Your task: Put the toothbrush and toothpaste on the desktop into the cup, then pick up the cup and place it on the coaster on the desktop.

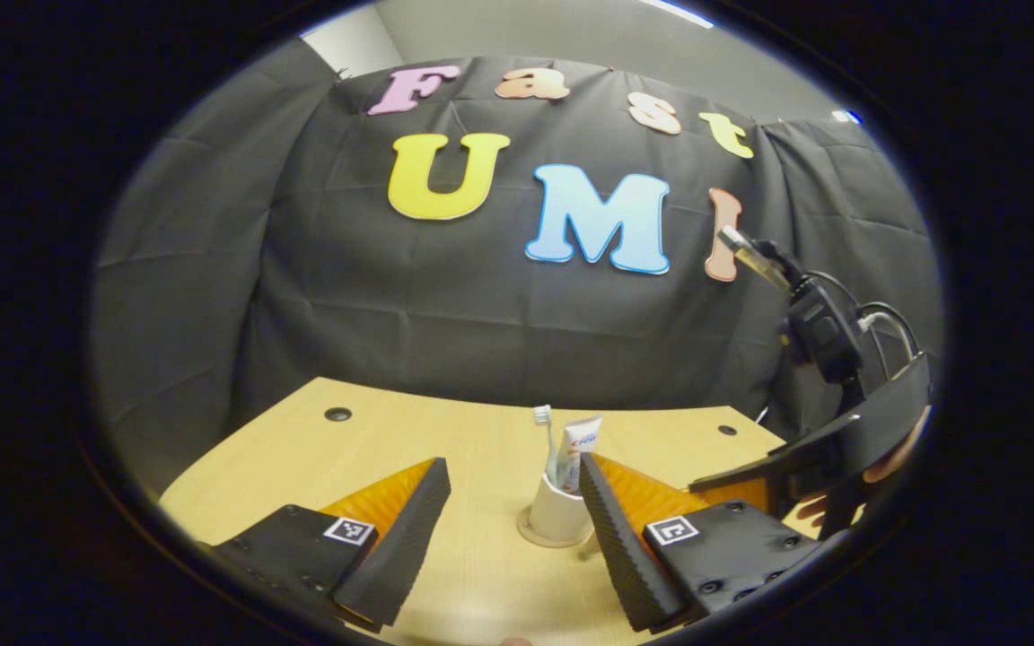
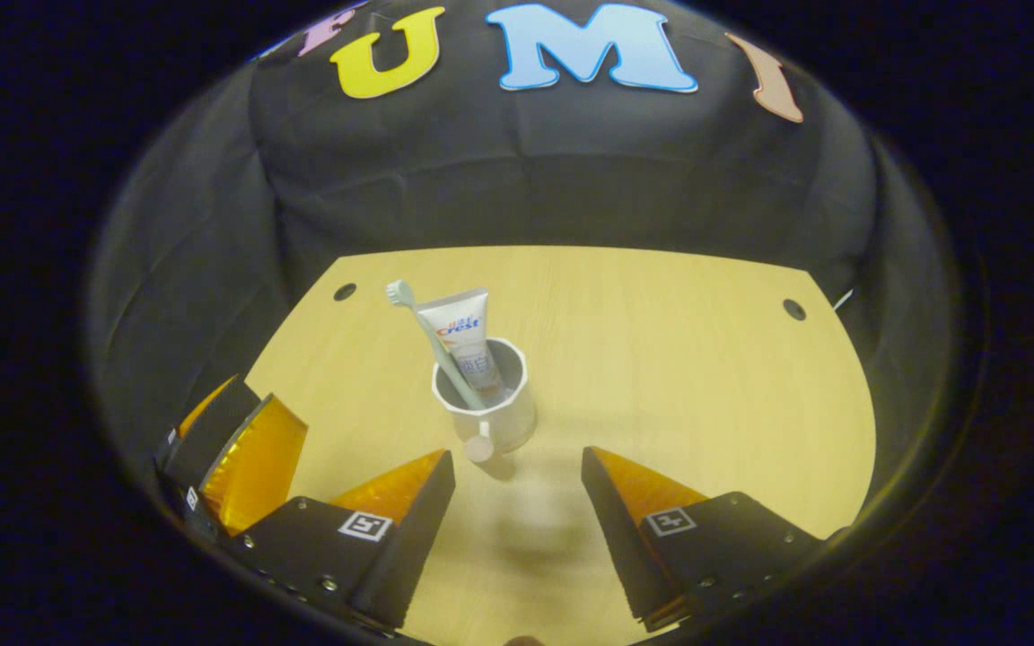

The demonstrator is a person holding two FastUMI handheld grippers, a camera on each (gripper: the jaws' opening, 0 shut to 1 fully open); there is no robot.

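White cup (image 1: 558,519) — base behind claw finger (image 1: 617,538)

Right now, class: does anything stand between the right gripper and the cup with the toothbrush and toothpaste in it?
Nothing visible does. In the right gripper view, the right gripper is open, and only bare desktop lies between its fingers and the cup, which holds the toothbrush and toothpaste.

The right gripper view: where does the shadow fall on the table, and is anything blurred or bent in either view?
Right gripper view: a soft shadow lies on the table just in front of the cup; cup sharp. Left gripper view: the table's far edge curves from fisheye distortion; toothbrush and toothpaste small, slightly soft.
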